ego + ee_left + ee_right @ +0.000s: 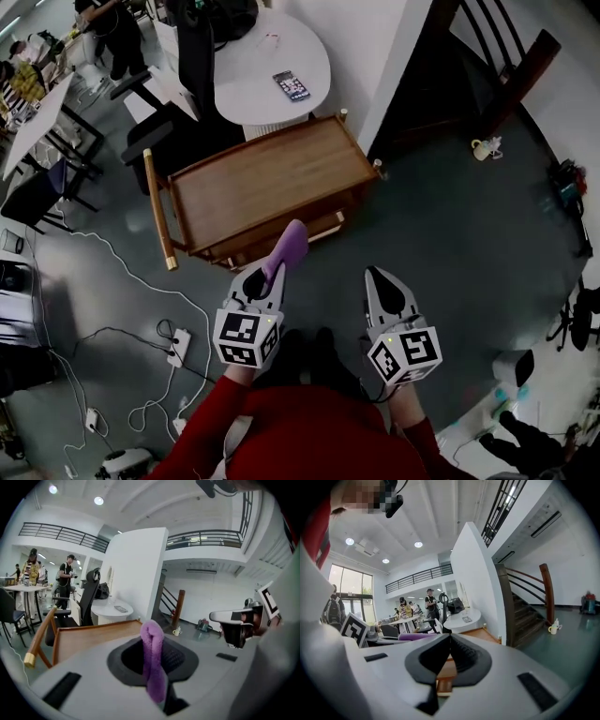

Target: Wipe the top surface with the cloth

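A low wooden cart (267,187) with a bare brown top stands on the grey floor ahead of me. My left gripper (269,273) is shut on a purple cloth (289,246), which sticks up and forward from the jaws, just short of the cart's near edge. The left gripper view shows the cloth (153,660) pinched upright in the left gripper (153,641), with the cart top (93,637) beyond it. My right gripper (375,277) hangs beside it to the right, shut and holding nothing. In the right gripper view the right gripper (450,637) points at the cart (472,632).
A white round table (253,66) with a phone (292,85) stands behind the cart, next to a black office chair (192,56). Cables and a power strip (177,347) lie on the floor at left. A staircase (497,56) and a small white pot (485,148) are at right.
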{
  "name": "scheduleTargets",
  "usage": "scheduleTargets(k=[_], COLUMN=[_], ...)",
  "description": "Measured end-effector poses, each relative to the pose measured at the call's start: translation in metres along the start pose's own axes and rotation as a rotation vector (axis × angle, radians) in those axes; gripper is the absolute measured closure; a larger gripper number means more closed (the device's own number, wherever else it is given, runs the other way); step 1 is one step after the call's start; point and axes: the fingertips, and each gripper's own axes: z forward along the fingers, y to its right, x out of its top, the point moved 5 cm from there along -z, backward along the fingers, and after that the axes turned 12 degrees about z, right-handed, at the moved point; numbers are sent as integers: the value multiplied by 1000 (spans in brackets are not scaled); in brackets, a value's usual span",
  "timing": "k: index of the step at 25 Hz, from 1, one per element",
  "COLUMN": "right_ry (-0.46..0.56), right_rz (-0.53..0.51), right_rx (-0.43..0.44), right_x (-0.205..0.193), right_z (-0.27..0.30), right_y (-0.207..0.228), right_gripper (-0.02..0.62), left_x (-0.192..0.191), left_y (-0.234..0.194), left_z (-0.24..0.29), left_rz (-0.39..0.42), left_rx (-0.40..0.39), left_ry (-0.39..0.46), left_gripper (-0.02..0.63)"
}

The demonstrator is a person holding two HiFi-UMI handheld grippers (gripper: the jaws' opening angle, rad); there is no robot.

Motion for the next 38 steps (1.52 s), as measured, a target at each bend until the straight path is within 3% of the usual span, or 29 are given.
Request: scheduleTargets(k=[6, 10, 15, 21, 25, 30, 38], right_ry=[-50, -79, -112, -153, -214, -321, -439], right_rz=[49, 33, 30, 36, 2, -47, -81], right_rx=[-64, -89, -101, -79, -25, 78, 227], right_x=[-7, -7, -15, -11, -10, -35, -89], right_z=[-14, -14, 0, 7, 24, 67, 118], right_y=[54, 87, 108, 100, 83, 60, 4], right_gripper=[583, 583, 583, 583, 583, 583, 583], left_x=[-3, 11, 12, 6, -3, -44, -122], left_y=[44, 83, 103, 78, 27, -51, -159], left_z=[114, 208, 271, 287, 248, 151, -21], left_rz=[-80, -22, 47, -3, -34, -64, -180], left_rx=[-104, -151, -140, -53, 82, 347, 816], left_ry=[13, 10, -40, -99, -129, -160, -260], left_gripper=[552, 552, 552, 552, 552, 552, 552])
